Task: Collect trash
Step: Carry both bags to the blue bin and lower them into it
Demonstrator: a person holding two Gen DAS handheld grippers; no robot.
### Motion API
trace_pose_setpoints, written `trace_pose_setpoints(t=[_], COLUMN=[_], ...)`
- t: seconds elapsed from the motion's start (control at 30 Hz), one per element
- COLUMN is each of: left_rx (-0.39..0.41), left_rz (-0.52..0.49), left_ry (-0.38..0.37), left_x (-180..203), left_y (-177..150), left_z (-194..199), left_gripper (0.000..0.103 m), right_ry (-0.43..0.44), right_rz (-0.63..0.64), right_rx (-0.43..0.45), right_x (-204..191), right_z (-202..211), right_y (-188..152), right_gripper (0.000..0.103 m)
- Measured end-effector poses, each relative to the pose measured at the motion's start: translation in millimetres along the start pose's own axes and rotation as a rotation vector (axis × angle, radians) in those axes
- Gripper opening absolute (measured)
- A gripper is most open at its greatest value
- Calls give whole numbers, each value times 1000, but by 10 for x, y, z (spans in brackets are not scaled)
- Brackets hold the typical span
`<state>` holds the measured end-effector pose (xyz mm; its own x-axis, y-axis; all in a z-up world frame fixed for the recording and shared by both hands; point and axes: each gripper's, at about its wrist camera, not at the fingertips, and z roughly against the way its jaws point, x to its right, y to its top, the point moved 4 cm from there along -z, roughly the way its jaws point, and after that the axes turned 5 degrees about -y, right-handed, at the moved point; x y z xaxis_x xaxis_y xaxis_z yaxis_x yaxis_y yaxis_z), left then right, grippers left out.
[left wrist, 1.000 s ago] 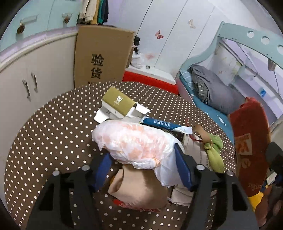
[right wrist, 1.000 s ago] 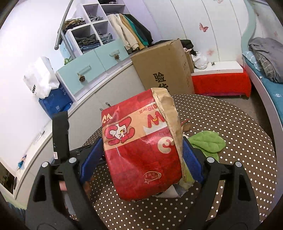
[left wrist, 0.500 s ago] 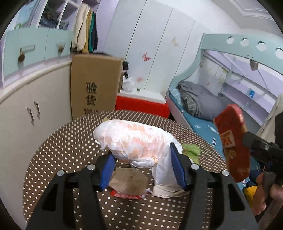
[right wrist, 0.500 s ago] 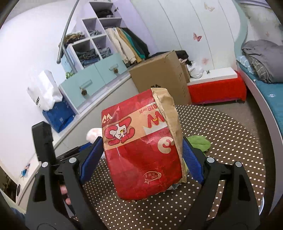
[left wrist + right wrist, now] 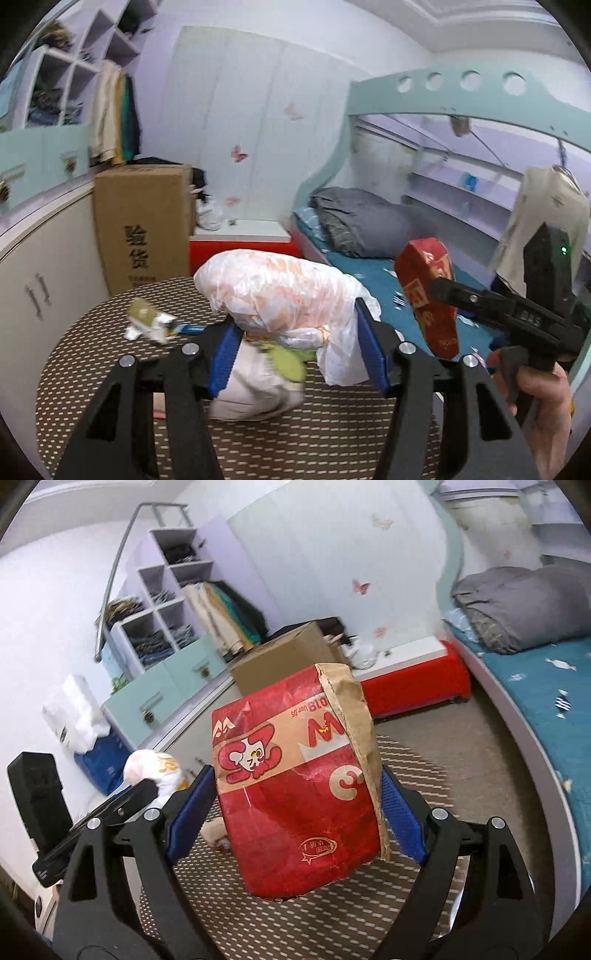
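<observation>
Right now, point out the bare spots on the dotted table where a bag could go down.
Bare dotted table lies left of the left gripper, between the small box scraps and the table's near edge. Another bare stretch lies beyond the red paper bag. Crowded: the middle, under the white plastic bag.

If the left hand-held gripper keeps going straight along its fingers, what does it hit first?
Probably nothing close. The left hand-held gripper is shut on the crumpled white-and-orange plastic bag; beyond that lie the red-fronted low platform and the white wardrobe wall. Depth is unclear.
</observation>
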<state>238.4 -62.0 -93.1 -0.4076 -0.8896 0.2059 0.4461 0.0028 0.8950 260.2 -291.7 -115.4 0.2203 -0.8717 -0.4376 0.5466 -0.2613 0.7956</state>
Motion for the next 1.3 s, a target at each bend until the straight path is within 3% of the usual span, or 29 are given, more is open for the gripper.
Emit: trace_pose_setpoints(t=[0.37, 0.6, 1.0, 1.07, 1.3], left_rx=[-95, -193, -365, -382, -446], left_rz=[-102, -139, -173, -174, -171], left_ry=[-139, -208, -229, -234, -226], left_x=[1096, 1707, 2311, 2381, 2559], left_y=[-208, -480, -1075, -1133, -1363], left_z=[-573, -1064, -1823, -1919, -2209], left_gripper=[57, 57, 57, 57, 57], right_ry=[-232, -373, -407, -397, -404], right_rz=[-176, -324, -536, -602, -667], right_rx=[49, -58, -326, -370, -327], right_x=[1354, 2354, 3516, 3696, 3984], right_z=[637, 598, -145, -265, -215], right_y=[-178, -678, -1773, -1980, -2115], right_gripper=[84, 84, 87, 93, 97])
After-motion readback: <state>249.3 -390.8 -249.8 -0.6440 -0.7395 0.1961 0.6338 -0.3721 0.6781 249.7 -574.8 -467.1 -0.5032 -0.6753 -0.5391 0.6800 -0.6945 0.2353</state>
